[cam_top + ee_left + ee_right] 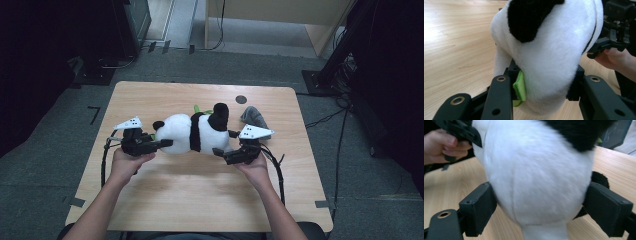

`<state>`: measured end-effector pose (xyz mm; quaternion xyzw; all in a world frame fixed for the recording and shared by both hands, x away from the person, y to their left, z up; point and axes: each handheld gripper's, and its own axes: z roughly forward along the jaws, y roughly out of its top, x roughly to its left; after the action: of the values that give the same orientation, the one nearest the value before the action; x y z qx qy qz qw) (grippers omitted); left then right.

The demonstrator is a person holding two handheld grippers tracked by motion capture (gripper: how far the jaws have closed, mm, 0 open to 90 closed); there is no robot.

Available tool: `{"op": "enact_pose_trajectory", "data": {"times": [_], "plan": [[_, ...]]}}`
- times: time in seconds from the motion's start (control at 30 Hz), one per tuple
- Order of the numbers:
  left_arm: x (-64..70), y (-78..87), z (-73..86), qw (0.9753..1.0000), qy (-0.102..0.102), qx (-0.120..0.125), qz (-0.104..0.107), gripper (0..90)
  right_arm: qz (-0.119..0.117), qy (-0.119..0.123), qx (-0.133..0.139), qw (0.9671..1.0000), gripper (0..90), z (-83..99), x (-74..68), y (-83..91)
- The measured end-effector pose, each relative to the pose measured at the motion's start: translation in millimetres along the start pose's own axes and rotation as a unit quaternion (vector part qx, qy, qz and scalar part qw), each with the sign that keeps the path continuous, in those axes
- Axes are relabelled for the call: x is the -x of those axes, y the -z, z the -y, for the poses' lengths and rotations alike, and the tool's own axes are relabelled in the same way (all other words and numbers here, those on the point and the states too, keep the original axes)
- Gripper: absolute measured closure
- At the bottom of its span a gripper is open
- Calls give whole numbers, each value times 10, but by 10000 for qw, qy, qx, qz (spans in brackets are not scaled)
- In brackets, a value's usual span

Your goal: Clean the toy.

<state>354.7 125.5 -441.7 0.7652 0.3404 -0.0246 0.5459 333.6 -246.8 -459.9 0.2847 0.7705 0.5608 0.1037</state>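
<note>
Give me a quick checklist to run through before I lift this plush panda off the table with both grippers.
1. Left gripper closed on the plush panda: ok, both jaws press into the white fur.
2. Right gripper closed on its other end: ok.
3. Green tag free of the left jaws: not ok, it is pinched against one.
4. Grey cloth apart from the panda: ok.
5. Panda already off the wooden table: cannot tell.

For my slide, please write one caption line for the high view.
Two hand-held grippers, left and right, clasp a black-and-white plush panda from both ends on a light wooden table.
</note>
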Motion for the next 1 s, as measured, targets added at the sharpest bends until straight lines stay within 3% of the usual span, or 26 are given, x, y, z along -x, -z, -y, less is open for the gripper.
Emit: {"op": "enact_pose_trajectory", "data": {"times": [0.13, 0.3, 0.43, 0.6, 0.7, 0.87, 1.0], "plan": [[11, -21, 14, 10000, -34, -51, 36, 597, 162, 41, -162, 9997, 162, 17, -25, -63], [-5, -43, 45, 9999, -54, -63, -89, 572, 292, -76, -347, 9989, 400, -7, -56, -72], [8, -59, 56, 9994, -213, -99, -256, 478, 389, -148, -414, 9983, 483, -48, -85, -53], [-22, -80, 73, 9987, -410, -33, -310, 275, 418, -274, -371, 9981, 509, -94, -72, -5], [-14, -65, 81, 9978, -590, -5, -295, 254, 383, -388, -367, 9978, 511, -129, -50, 23], [14, -21, 118, 9939, -1016, -28, -430, 248, 381, -525, -359, 9973, 514, -165, -19, 69], [-36, 13, 169, 9931, -1035, -116, -536, 258, 449, -697, -319, 9960, 517, -191, 35, 146]]}}
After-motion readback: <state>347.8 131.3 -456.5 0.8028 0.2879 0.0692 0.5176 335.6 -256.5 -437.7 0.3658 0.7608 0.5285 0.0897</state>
